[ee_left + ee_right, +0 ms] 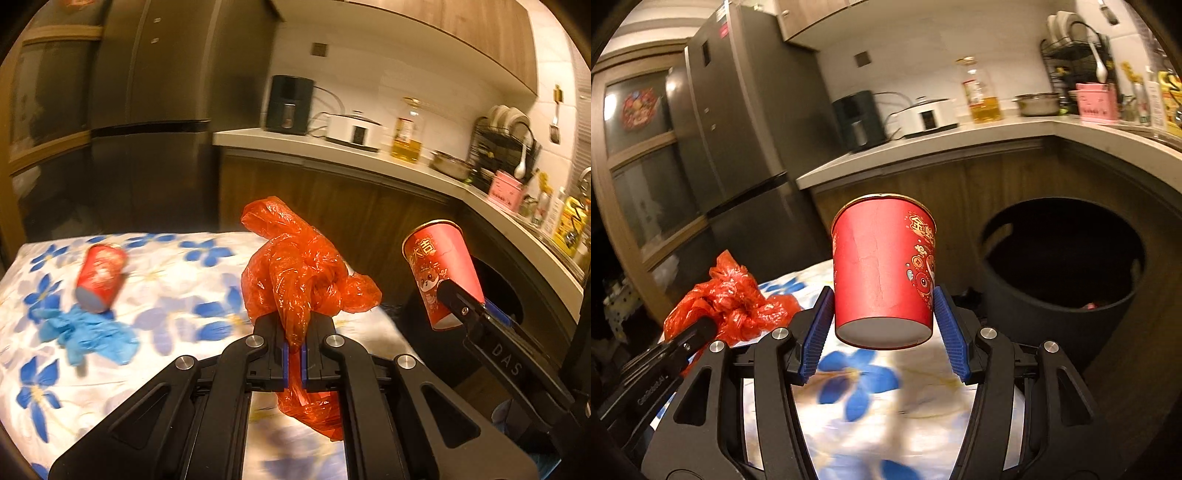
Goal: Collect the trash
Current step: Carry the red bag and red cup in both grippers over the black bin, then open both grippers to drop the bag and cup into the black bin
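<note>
Red crumpled plastic bag (299, 273) is soft and nearly weightless; the left tool (293, 350) has it pinched by a twisted tail, jaws all but closed, the bulk puffing above the pads. A red paper cup (884, 273), light and easily crushed, sits upright between the right tool's (884, 325) half-spread blue pads, gripped low on its wall near the base. Both are carried above the flowered counter (177, 280), with the dark trash bin (1067, 266) near the cup, beyond it to the right.
</note>
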The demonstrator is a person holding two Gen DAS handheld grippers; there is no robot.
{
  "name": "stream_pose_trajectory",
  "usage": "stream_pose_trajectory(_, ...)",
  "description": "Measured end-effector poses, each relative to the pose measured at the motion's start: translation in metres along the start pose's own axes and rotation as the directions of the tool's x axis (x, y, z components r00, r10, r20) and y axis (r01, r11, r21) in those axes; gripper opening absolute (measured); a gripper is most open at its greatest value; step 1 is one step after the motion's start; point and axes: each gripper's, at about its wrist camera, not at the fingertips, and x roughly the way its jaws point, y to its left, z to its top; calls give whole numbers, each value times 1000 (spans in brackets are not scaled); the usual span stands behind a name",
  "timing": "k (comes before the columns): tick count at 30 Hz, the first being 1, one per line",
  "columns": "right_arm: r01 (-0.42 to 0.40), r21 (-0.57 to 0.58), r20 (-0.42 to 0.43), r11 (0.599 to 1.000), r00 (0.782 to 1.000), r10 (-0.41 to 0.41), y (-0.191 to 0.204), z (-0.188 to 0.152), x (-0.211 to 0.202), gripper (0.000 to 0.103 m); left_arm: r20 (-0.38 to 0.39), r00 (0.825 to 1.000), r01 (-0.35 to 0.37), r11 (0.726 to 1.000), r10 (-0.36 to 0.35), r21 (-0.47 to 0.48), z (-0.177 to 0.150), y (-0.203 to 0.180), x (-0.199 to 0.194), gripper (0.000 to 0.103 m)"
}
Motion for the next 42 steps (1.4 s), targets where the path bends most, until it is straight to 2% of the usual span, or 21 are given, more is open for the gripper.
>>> stream_pose_trajectory(11,93,47,64,995,993,-96,-63,18,-28,55,-6,996,87,993,-87,78,8,-75,22,4)
stream_pose_trajectory(24,181,105,107,978,976,-192,-122,37,-40,55,-9,985,173,971,-174,164,24,-151,49,4)
stream_pose_trajectory(33,213,131,117,968,966,-229,-153,48,-38,55,-11,977,210,957,-213,198,27,-192,67,4)
stream_pose_trajectory(42,233,136,111,963,962,-249,-171,53,-31,55,-22,976,219,954,-219,204,25,-209,84,4)
